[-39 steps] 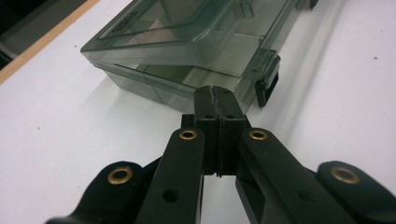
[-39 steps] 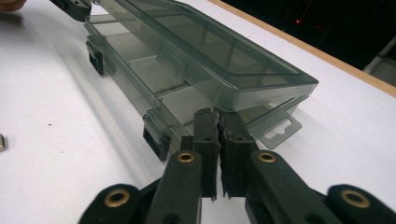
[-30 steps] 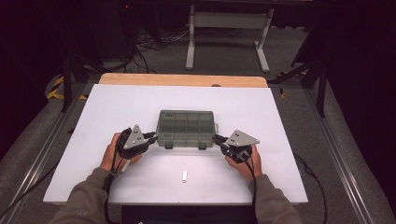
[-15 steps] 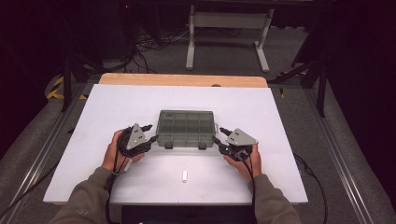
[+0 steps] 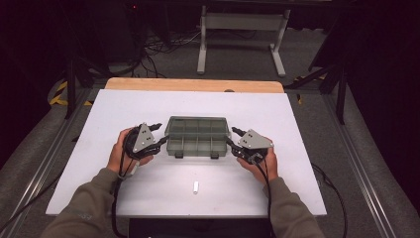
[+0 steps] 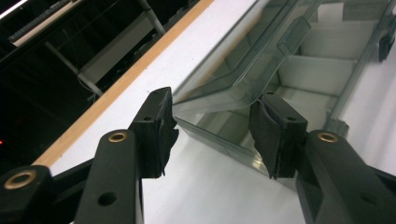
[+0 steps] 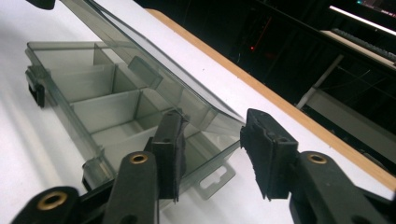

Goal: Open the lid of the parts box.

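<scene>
A smoky clear compartment box (image 5: 198,136) lies mid-table, its lid (image 6: 224,70) lifted at the front over empty compartments (image 7: 102,107). My left gripper (image 5: 159,134) is at the box's left end. Its jaws have just been opening, and the lid's corner sits in the wide gap between the pads (image 6: 161,121) of that gripper (image 6: 212,121). My right gripper (image 5: 233,139) is at the right end. Its jaws widened and have just been closing slightly, and the other lid (image 7: 154,70) corner lies between them (image 7: 210,140). I see neither pair clamping.
A small white piece (image 5: 195,188) lies near the front edge of the white table (image 5: 297,188). A wooden strip (image 5: 193,85) borders the far side. Beyond it are a metal stand (image 5: 242,22) and cables on the dark floor.
Both grippers' jaws have spread apart at the box's ends. The left gripper has risen a little, and the lid's front has come up off the box.
</scene>
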